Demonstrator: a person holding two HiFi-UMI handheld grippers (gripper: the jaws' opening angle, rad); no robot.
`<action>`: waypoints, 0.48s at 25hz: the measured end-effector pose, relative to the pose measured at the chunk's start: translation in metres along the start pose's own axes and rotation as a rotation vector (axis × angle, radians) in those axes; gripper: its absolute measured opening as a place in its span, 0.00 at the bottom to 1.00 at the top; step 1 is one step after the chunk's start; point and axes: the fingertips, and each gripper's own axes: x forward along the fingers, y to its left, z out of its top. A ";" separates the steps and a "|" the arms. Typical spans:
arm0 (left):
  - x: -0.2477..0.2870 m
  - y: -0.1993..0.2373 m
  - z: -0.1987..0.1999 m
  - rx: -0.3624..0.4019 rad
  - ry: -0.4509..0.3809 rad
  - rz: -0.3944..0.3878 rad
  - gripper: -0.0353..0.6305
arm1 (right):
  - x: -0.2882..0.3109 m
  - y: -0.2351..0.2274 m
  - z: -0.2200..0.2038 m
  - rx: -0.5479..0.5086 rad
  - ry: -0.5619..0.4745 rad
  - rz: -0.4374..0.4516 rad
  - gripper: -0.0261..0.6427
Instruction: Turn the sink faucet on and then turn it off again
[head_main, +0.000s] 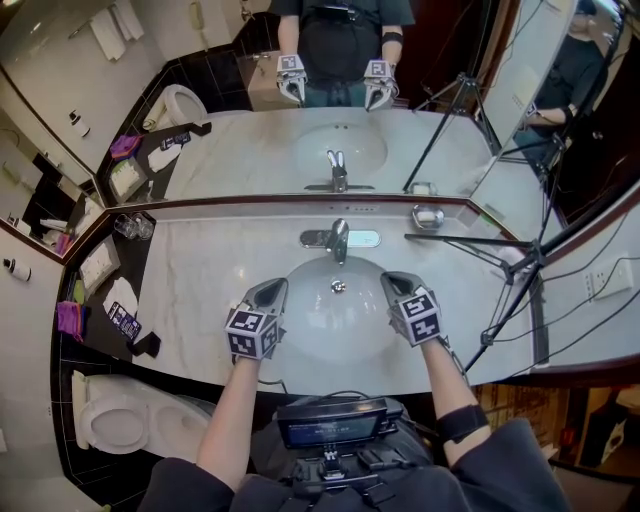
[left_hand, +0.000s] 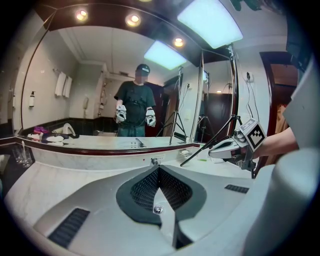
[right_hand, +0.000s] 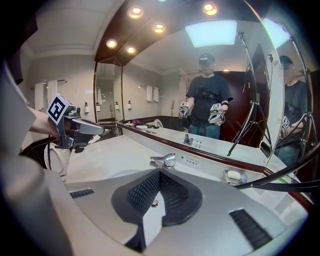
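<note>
I see a small plate (right_hand: 192, 161) with print behind the faucet (head_main: 338, 238), but the print is too small to read. The 1 faucet stands at the back rim of the 1 sink (head_main: 322, 322), ahead of my 2 tongs and between them, touching neither. The left tongs (head_main: 274, 290) and the right tongs (head_main: 394, 283) hover over the near part of the sink, each pressed together with nothing inside. On the worktop (head_main: 210, 270), 1 soap dish (head_main: 428, 215) sits right of the faucet.
</note>
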 end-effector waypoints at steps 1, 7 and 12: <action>0.000 0.001 -0.001 -0.002 0.001 0.000 0.06 | 0.001 0.000 0.000 0.002 0.001 0.000 0.06; 0.004 0.001 -0.003 -0.012 0.001 -0.003 0.06 | 0.001 -0.005 -0.002 0.007 0.006 0.000 0.06; 0.006 0.000 -0.005 -0.012 0.003 -0.013 0.06 | 0.003 -0.007 -0.004 0.009 0.011 -0.003 0.06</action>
